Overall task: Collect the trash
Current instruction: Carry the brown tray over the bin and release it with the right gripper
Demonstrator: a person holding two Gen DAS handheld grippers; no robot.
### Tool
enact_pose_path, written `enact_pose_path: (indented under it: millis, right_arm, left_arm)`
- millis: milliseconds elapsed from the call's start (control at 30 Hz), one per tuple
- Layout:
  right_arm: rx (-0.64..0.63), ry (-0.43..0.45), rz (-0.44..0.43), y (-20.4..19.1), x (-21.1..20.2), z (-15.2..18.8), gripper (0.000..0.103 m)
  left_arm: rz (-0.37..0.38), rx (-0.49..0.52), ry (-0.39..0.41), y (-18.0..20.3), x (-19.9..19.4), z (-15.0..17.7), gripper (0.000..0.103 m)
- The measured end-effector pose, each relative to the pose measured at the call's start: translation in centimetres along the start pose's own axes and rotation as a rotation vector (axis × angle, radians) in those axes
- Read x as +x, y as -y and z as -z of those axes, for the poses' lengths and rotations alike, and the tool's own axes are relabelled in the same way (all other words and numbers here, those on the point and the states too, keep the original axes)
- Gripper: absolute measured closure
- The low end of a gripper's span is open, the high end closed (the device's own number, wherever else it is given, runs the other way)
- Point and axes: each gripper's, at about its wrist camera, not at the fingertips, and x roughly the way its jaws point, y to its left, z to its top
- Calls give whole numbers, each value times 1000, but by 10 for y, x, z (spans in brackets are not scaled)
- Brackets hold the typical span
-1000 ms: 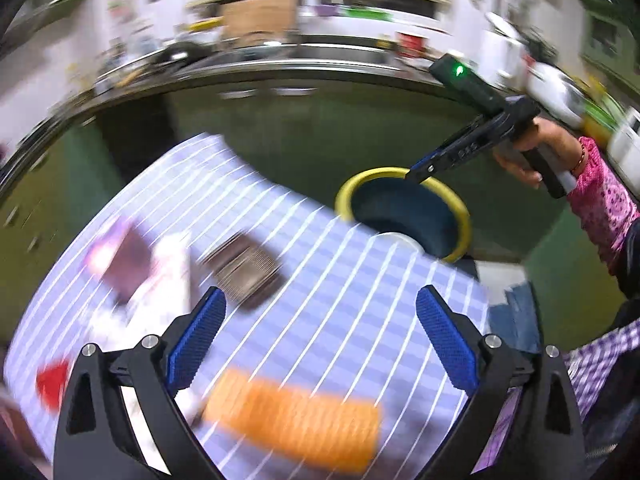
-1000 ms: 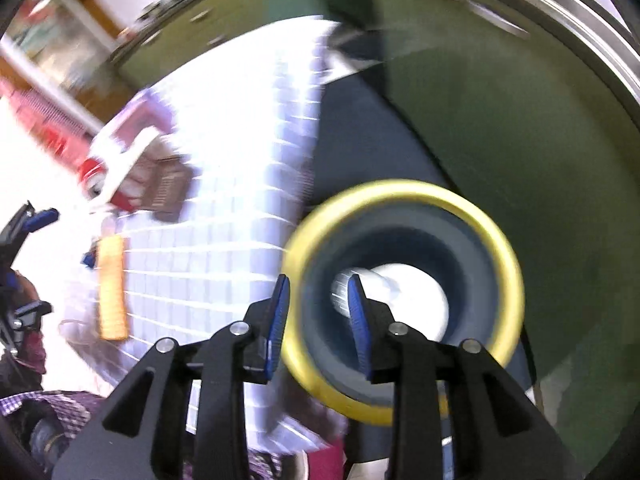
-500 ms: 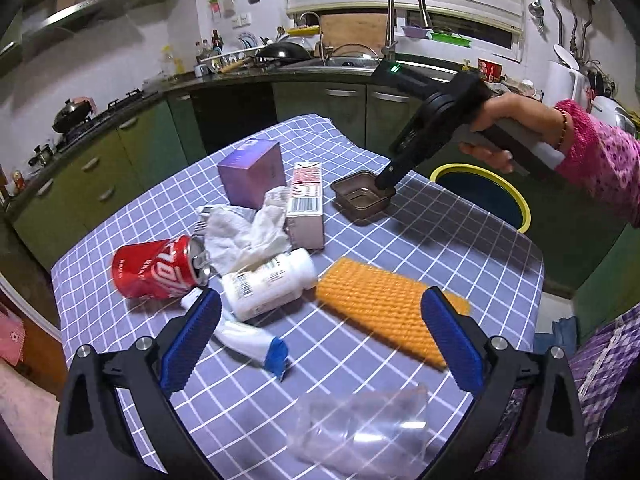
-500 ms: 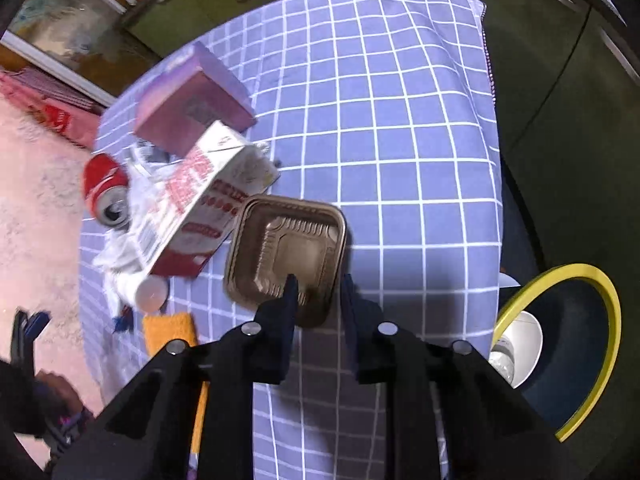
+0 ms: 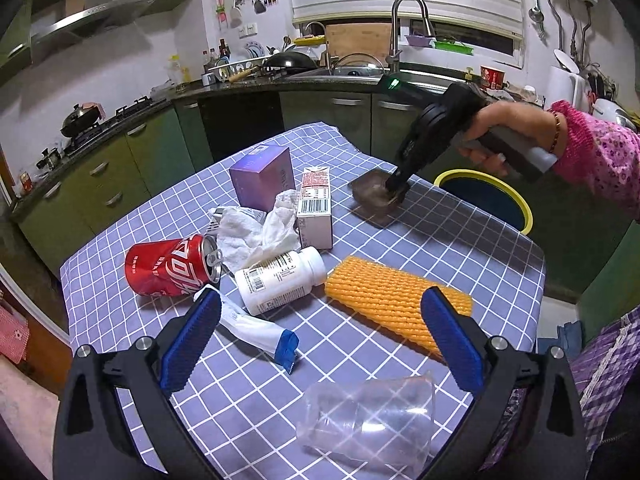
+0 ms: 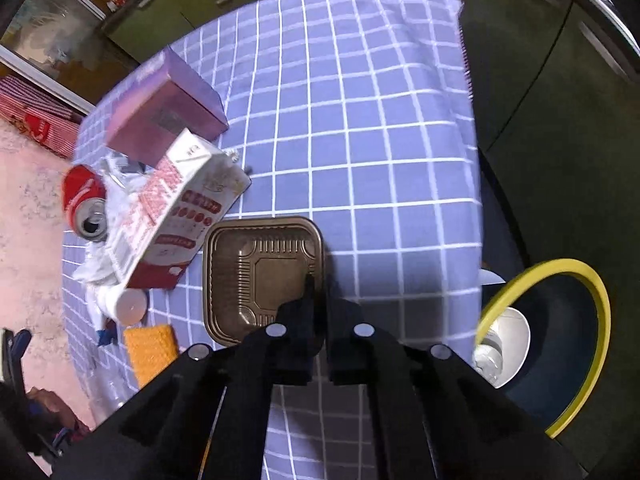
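Observation:
Trash lies on a blue checked tablecloth [image 5: 460, 248]. My right gripper [image 6: 318, 292] is shut on the right rim of a brown plastic tray [image 6: 260, 276], one finger inside it; it also shows in the left wrist view [image 5: 394, 194], with the tray [image 5: 374, 200] tilted. My left gripper [image 5: 320, 340] is open and empty, above the near table edge. Between its fingers lie an orange foam sleeve [image 5: 392, 302], a white pill bottle [image 5: 280, 280] and a white tube [image 5: 256, 330]. A clear plastic cup [image 5: 368, 412] lies nearest.
A red cola can [image 5: 172, 266], crumpled tissue [image 5: 256, 228], a milk carton [image 5: 316, 204] and a purple box [image 5: 262, 176] sit on the table's left. A yellow-rimmed bin [image 6: 552, 344] with trash inside stands off the table's right edge. Kitchen counters lie behind.
My right gripper came from over the bin to the table and closed on the brown tray's rim, tilting it. My left gripper drew back and steadied, still open.

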Motion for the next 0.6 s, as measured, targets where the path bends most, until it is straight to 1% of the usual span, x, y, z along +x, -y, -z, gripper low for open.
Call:
enact_pose_path:
  millis: [67, 200, 300, 333, 433, 600]
  right_arm:
    - [17, 30, -18, 12, -17, 5, 99]
    - [86, 117, -30, 54, -61, 26, 99]
    - [156, 156, 0, 95, -82, 48, 99]
    - [179, 164, 26, 110, -86, 58, 99]
    - [242, 152, 75, 157, -87, 87, 99]
    - [311, 107, 140, 207, -67, 125, 99]
  left_arm:
    - [0, 5, -3, 2, 1, -1, 5]
    - [5, 18, -6, 10, 4, -5, 5]
    - [14, 16, -7, 14, 5, -9, 5]
    - [16, 10, -10, 15, 7, -11, 5]
    - [13, -8, -16, 16, 9, -14, 5]
    - [-7, -44, -38, 15, 14, -15, 5]
